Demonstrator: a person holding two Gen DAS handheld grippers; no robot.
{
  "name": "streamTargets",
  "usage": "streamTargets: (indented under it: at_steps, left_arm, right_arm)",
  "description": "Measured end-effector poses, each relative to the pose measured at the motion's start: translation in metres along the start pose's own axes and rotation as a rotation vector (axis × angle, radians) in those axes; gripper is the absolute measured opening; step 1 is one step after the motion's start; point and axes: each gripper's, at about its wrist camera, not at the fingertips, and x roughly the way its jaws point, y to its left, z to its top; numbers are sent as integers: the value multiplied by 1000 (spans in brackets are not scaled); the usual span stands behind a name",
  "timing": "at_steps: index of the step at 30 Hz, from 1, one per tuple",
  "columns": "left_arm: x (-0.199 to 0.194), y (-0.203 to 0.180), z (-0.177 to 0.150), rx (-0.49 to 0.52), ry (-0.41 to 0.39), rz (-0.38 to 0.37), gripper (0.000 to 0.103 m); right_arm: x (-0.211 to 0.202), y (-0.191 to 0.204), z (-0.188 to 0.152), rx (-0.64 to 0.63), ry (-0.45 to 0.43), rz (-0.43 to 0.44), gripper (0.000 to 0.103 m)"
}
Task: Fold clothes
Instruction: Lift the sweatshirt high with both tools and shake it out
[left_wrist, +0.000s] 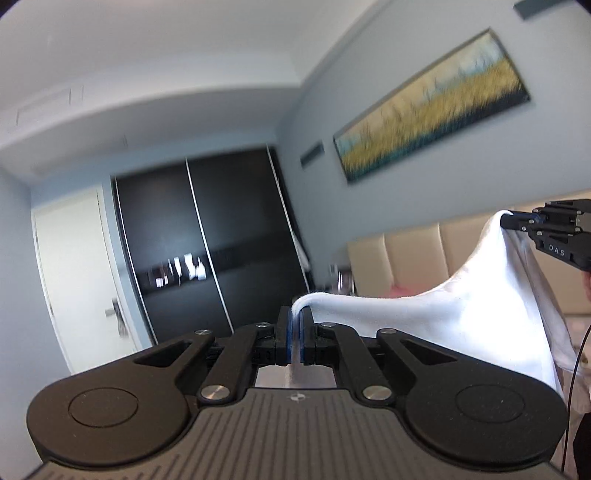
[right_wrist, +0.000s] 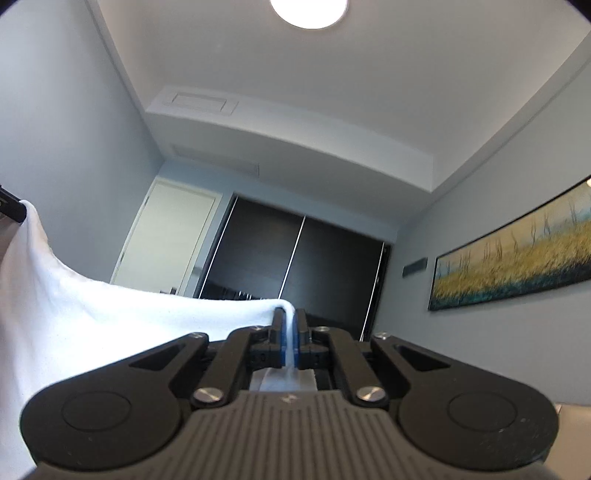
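grey walls and a white ceiling (right_wrist: 332, 92) are seen around everything held in front of the cameras. nearest, the left gripper (left_wrist: 295, 325) is seen from its own wrist view with its fingers (left_wrist: 283, 332) pressed together on an edge of a white garment (left_wrist: 461, 317); the cloth is pinched between the blue pads and draped away to the right. at that far end the garment is clamped by the right gripper (left_wrist: 511, 221), from which it hangs down in folds. in the right wrist view the same is shown mirrored: the right gripper (right_wrist: 290, 332) is closed on a thin fold of the garment (right_wrist: 74, 314), which is stretched leftward and up to a dark tip at the picture's edge. behind the cloth a padded beige headboard (left_wrist: 413, 251) is visible. farther back a dark sliding wardrobe (left_wrist: 207, 240), a white door (left_wrist: 74, 277) and a long framed painting (left_wrist: 432, 103) are seen, and a round ceiling lamp (right_wrist: 308, 11) is lit overhead.
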Motion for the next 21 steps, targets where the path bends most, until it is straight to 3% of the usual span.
streamTargets:
  at_steps: [7,12,21]
  left_arm:
    - [115,12,-103,-45,303,-37,2]
    - [188,23,-175,-35,496,-42,2]
    - [276,61,-252,-48,636,-22,2]
  right_arm:
    - [74,42,-111,25,289,54,4]
    - [126,79,-184,-18,427,81,4]
    - [220,127,-280,-47,566,110,4]
